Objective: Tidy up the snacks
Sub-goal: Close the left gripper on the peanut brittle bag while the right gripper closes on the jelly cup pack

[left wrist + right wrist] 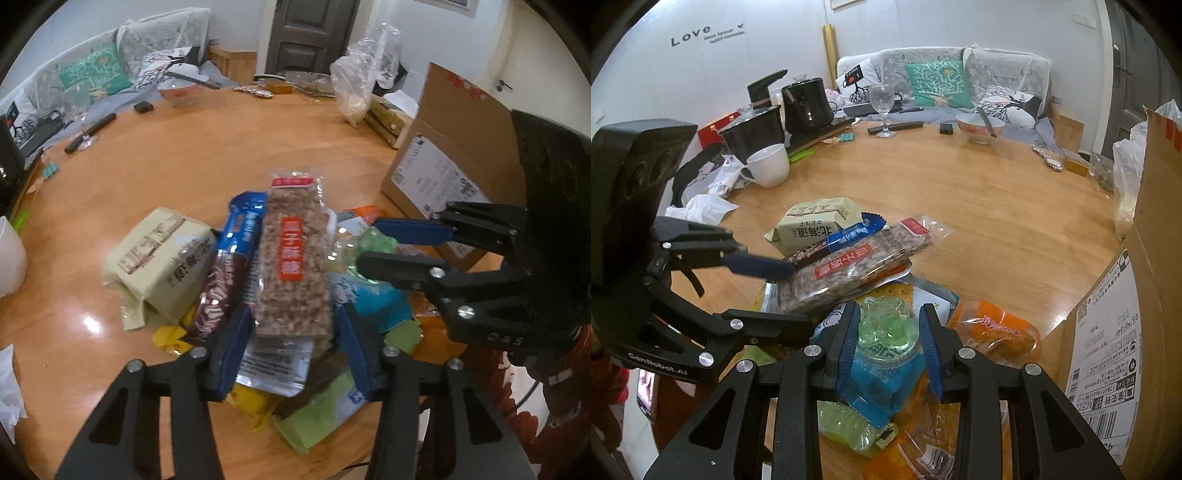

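Two tools work one heap of snacks on the surface (979,206). The left tool (291,343) straddles the nut bar (293,258), contact unclear; the right tool (888,332) brackets the green jelly cup (888,326), jaws parted. The bar looks stiff but brittle under slick film, best taken mid-length. Lower packets are buried.

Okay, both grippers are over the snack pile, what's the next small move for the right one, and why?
Probably close the right gripper on the green jelly cup. Its blue pads already flank the cup on both sides, with gaps showing, so nothing is gripped yet. The cardboard box stands just to the right, a likely place for it. The left gripper sits open around the nut bar.
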A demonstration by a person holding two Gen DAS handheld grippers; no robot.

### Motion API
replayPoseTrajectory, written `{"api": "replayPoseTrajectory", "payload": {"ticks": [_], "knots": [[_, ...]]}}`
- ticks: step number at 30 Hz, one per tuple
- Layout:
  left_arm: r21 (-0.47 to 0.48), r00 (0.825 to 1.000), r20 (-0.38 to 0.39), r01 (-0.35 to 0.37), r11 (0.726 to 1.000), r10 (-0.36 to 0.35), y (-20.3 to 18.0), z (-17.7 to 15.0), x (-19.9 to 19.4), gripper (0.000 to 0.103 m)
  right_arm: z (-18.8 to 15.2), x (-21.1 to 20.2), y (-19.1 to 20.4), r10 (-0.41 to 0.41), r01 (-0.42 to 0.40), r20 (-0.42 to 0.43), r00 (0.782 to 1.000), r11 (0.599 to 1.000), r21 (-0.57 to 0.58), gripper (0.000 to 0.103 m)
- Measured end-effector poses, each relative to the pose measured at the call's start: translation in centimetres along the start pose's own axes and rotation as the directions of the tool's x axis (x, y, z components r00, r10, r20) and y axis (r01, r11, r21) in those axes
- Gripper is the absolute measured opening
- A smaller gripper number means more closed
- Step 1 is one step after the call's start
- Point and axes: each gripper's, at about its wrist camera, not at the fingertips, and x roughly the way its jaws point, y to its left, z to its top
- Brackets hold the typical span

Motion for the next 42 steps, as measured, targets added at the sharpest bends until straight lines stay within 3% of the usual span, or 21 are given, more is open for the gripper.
{"api": "replayPoseTrajectory", "payload": {"ticks": [11, 16, 21, 24, 34, 42], "knots": [[0.017, 0.999, -0.004, -0.042, 0.999, 0.042, 0.0, 0.3, 1.1, 0.046, 0.3, 0.5, -0.2, 0.017, -0.017, -0.008, 1.0, 1.0, -0.011, 0.03], [0.026, 0.999, 0.006, -0.041, 0.999, 0.041, -0.1, 0.5, 1.0, 0.044, 0.2, 0.9, 0.2, 0.025, -0.026, -0.015, 1.0, 0.999, -0.031, 0.047], [0.039, 0.999, 0.013, -0.047, 0.998, 0.047, -0.3, 0.4, 0.9, 0.04, 0.1, 1.1, 0.6, -0.006, 0.005, -0.016, 1.0, 0.998, -0.064, 0.047], [0.043, 0.998, 0.022, -0.051, 0.998, 0.05, -0.4, 0.5, 0.7, 0.038, 0.0, 1.0, 0.8, -0.024, 0.022, -0.014, 1.0, 0.996, -0.084, 0.038], [0.045, 0.999, 0.018, -0.051, 0.998, 0.05, -0.4, 0.5, 0.7, 0.038, 0.0, 0.4, 0.3, -0.006, 0.005, -0.006, 1.0, 0.998, -0.069, 0.038], [-0.025, 1.0, -0.003, 0.015, 1.0, -0.015, 0.9, 1.0, 1.1, 0.046, 0.0, 0.6, 0.5, -0.003, 0.002, -0.017, 1.0, 0.997, -0.076, 0.038]]}}
